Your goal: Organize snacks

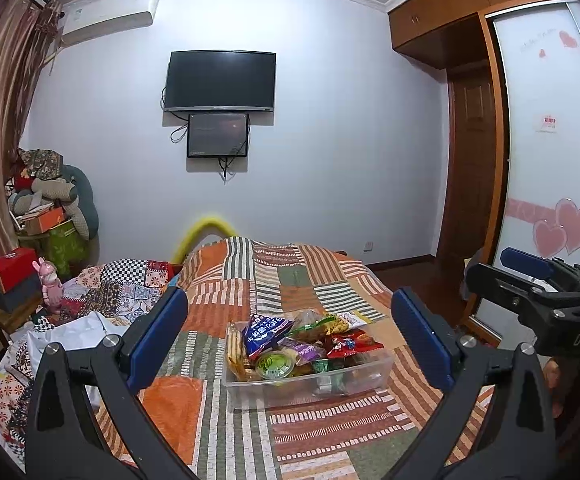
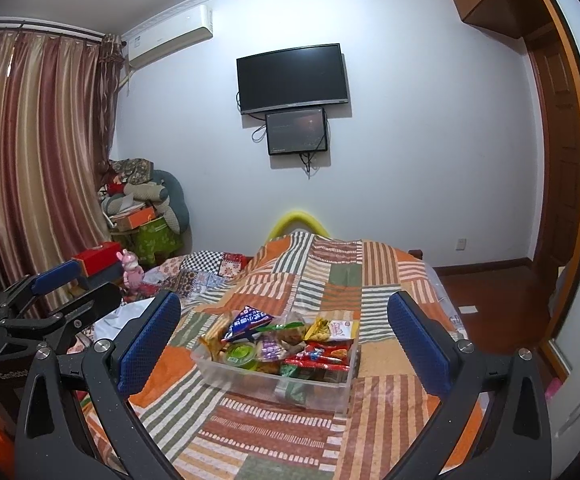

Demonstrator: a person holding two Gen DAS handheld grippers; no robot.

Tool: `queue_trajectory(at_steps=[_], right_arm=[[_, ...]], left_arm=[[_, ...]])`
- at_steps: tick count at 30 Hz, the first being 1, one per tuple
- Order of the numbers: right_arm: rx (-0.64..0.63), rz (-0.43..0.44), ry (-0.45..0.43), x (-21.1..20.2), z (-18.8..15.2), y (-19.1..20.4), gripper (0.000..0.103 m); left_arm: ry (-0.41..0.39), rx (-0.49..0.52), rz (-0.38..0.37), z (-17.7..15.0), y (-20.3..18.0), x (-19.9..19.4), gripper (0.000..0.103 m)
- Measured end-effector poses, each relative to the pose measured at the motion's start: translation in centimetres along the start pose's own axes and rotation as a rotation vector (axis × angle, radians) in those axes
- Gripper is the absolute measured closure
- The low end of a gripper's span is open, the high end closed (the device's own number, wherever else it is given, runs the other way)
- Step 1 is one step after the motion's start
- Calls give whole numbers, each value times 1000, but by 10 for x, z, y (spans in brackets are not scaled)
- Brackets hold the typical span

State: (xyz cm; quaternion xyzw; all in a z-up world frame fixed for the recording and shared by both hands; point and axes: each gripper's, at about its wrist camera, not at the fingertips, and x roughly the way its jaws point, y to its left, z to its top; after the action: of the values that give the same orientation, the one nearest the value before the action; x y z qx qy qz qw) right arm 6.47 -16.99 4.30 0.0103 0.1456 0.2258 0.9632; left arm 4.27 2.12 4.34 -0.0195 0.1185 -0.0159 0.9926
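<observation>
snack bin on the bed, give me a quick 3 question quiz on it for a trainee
1. True or false: the clear plastic bin sits on the patchwork bedspread with snacks piled in it.
2. Multiple choice: the left gripper and right gripper are: A) both open, holding nothing; B) both shut on snacks; C) one open, one shut.
3. Short answer: what colour is the round lidded cup near the bin's front?

Key
1. True
2. A
3. Green
</observation>
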Motion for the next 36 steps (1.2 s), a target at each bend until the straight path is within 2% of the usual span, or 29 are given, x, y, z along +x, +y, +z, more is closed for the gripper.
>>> queue_trajectory(at_steps=[36], right_arm=[[15,13,21,3,-2,-3,0]], left_arm=[[12,-11,9,-4,4,7,0]])
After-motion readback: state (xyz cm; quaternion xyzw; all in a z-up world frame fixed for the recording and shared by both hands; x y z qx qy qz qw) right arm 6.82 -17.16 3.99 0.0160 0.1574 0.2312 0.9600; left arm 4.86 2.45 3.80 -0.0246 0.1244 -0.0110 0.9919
